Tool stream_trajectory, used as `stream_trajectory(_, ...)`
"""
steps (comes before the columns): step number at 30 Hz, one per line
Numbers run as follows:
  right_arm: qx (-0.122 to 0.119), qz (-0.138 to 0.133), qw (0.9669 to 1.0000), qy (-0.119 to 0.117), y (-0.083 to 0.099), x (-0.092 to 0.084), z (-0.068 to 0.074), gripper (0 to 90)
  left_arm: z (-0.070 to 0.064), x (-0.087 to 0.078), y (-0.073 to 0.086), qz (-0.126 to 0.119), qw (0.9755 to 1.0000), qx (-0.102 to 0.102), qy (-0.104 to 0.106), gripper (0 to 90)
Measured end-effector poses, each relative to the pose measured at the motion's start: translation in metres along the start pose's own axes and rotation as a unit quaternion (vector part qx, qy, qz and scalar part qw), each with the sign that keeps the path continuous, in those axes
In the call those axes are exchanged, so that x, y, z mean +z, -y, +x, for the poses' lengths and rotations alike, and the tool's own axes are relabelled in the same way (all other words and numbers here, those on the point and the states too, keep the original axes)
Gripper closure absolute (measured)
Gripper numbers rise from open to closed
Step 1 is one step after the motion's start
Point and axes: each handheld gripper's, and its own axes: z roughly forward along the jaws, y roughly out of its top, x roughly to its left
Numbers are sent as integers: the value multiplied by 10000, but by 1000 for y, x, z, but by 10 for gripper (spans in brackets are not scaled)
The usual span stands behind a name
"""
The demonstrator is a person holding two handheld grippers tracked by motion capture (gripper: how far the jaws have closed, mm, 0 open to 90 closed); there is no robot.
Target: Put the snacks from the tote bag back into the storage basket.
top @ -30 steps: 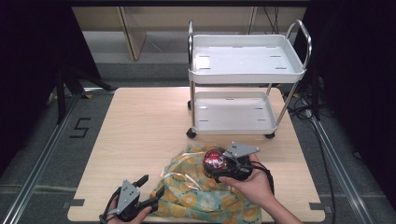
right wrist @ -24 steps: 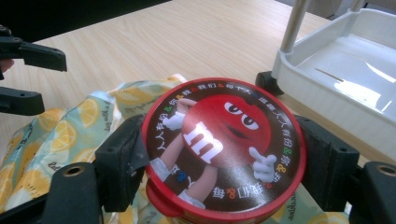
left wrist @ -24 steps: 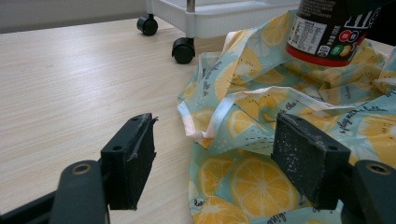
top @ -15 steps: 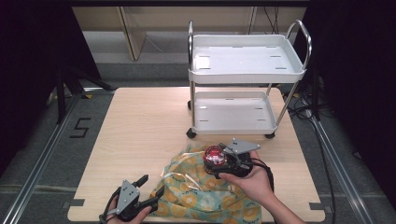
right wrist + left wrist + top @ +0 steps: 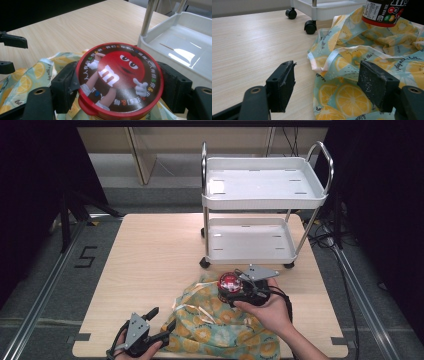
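A lemon-print cloth bag (image 5: 220, 325) lies crumpled at the table's near edge. My right gripper (image 5: 231, 290) is shut on a round candy tub with a red lid (image 5: 119, 80), held upright just above the bag (image 5: 30, 75). The tub's dark body (image 5: 384, 12) hangs over the cloth (image 5: 352, 82) in the left gripper view. My left gripper (image 5: 162, 322) rests low at the bag's left edge, open, its black pads (image 5: 282, 85) wide apart with a white bag handle (image 5: 337, 53) lying between and beyond them.
A white two-shelf trolley (image 5: 265, 190) on castors stands on the far half of the wooden table (image 5: 160, 255), its lower tray (image 5: 180, 47) close behind the tub. One castor (image 5: 310, 27) sits just beyond the bag.
The right gripper with the tub has shifted very slightly. The left gripper has stayed where it was.
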Motion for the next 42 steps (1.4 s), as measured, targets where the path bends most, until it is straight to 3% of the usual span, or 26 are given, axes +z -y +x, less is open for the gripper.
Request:
stream_trajectory(3, -39, -54, 9998, 193, -1, -1, -1, 267, 0, 1, 0, -53, 10000, -16, 30, 291)
stream_trajectory(5, 21, -18, 10000, 91, -2, 0, -1, 268, 0, 1, 1, -39, 10000, -64, -2, 291)
stream_trajectory(21, 163, -66, 9997, 148, -5, 0, -5, 268, 0, 0, 0, 8, 10000, -68, -38, 291)
stream_trajectory(23, 92, -119, 9996, 226, -5, 1, -7, 268, 0, 1, 1, -44, 10000, -65, -1, 291)
stream_trajectory(25, 257, -67, 9993, 244, -5, 0, -6, 268, 0, 0, 0, 11, 10000, -67, -41, 291)
stream_trajectory(30, 133, -149, 9997, 154, -6, 2, -9, 268, 0, 0, 0, 2, 10000, -65, -42, 291)
stream_trajectory(34, 227, -99, 9995, 212, -9, 0, -9, 268, 0, 0, 0, -8, 10000, -60, -38, 291)
stream_trajectory(36, 142, -131, 9995, 238, -10, 1, -10, 268, 0, -1, 0, -8, 10000, -64, -38, 291)
stream_trajectory(39, 256, -106, 9992, 279, -11, 0, -10, 268, 0, 0, 1, -42, 10000, -68, -19, 291)
stream_trajectory(42, 128, -158, 9994, 290, -12, 1, -13, 268, 0, -1, 0, -2, 10000, -60, -42, 291)
